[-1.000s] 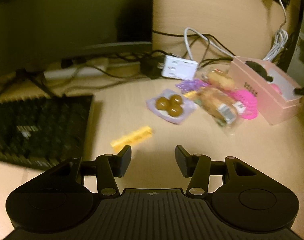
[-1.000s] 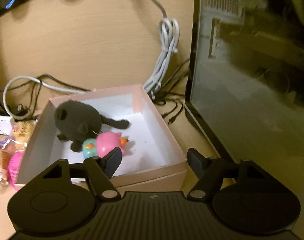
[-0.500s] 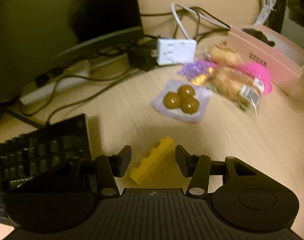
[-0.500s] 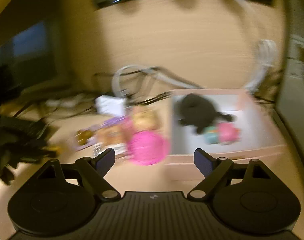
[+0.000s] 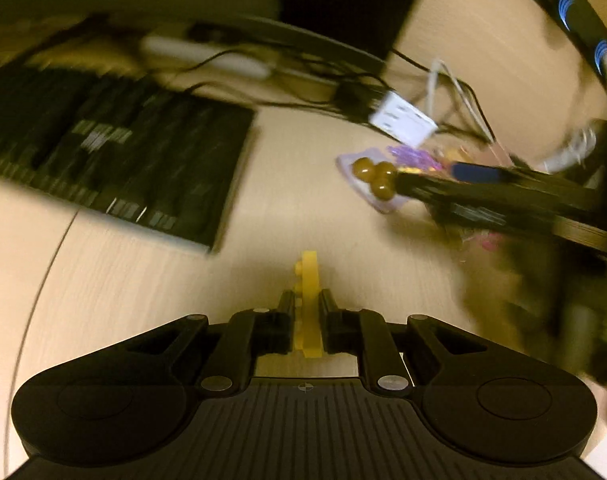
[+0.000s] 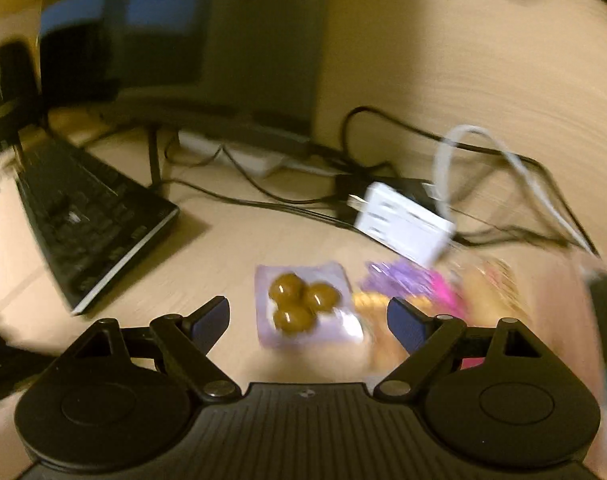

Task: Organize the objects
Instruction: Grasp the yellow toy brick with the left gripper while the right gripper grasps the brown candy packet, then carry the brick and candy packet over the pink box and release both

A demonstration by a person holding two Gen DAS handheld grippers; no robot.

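Pale wood-grain desk (image 5: 135, 296) fills most of what we see, running back to a wall of the same tone. On it, the black keyboard (image 5: 115, 160) is the biggest thing, smeared by motion in the left wrist view and cut off at the left edge in both. Behind it we make out a dark monitor (image 6: 191, 40), its top out of frame and its screen too blurred to read. Black and white cables (image 6: 483, 184) tangle around a white power adapter (image 6: 403, 226). In the left wrist view our right gripper (image 5: 423, 188) crosses as a long dark streak and hides most of the small clutter behind it; from its own camera our right gripper (image 6: 307, 316) has its jaws spread wide with nothing pressed between them, and a pale purple packet of three brown balls (image 6: 299, 304) lies on the desk just ahead of its fingertips. Beside that packet sit purple, pink and yellow things (image 6: 415, 284) too blurred for us to name. Smallest is the yellow studded brick (image 5: 308, 300): our left gripper (image 5: 307, 308) is clamped on it, pads pressing both sides, the brick standing on edge above the desk with its far end poking past the fingertips.
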